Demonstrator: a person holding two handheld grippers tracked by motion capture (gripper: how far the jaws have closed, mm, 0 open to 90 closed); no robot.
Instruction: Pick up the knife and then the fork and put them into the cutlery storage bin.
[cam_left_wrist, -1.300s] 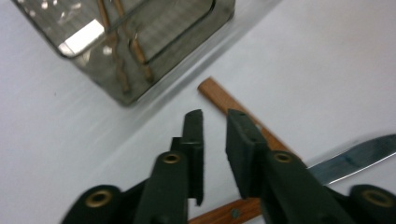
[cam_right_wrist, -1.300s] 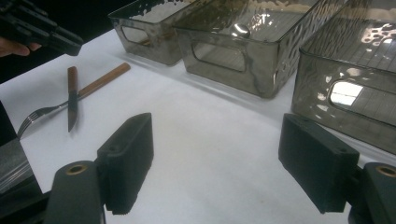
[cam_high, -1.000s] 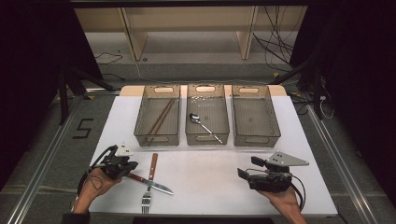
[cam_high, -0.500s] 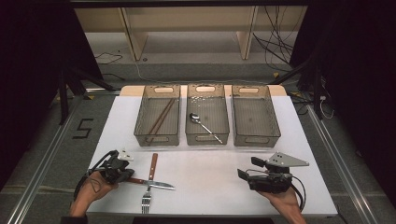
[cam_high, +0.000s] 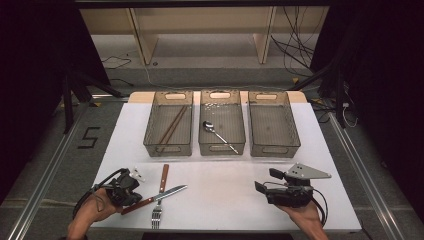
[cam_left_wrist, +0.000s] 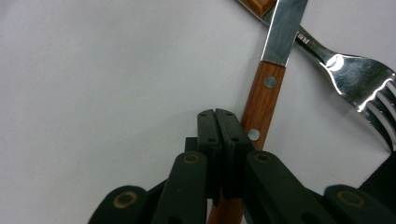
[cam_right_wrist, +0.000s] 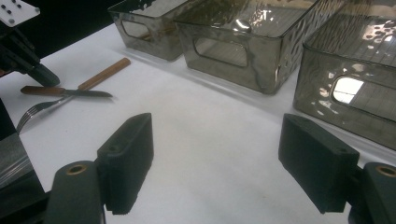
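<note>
Left gripper (cam_high: 131, 187) has drifted down and toward the counter's near edge since a second ago, now sitting at the butt end of the knife (cam_high: 152, 199) handle; right gripper (cam_high: 272, 191) hasn't budged. Knife and fork (cam_high: 160, 197) look to lie where they did.

Left jaws: pressed together, pads meeting, nothing between them. In the left gripper view the knife's wooden handle (cam_left_wrist: 261, 105) runs right alongside the closed tips, at about 1 o'clock from them; it passes beside the pads, not between them. Can't tell if it touches.

Right jaws: wide open, empty, bare counter (cam_right_wrist: 210, 154) between the pads.

Knife lies near the counter's front-left, blade pointing to 2 o'clock, crossing over the fork. Fork's wooden handle points to 12 o'clock, tines toward the near edge.

Three grey bins at 12 o'clock from the cutlery: left bin (cam_high: 150, 131) holds chopsticks (cam_high: 172, 125), middle bin (cam_high: 204, 135) a spoon (cam_high: 217, 134), right bin (cam_high: 295, 135) well apart from the knife.
</note>
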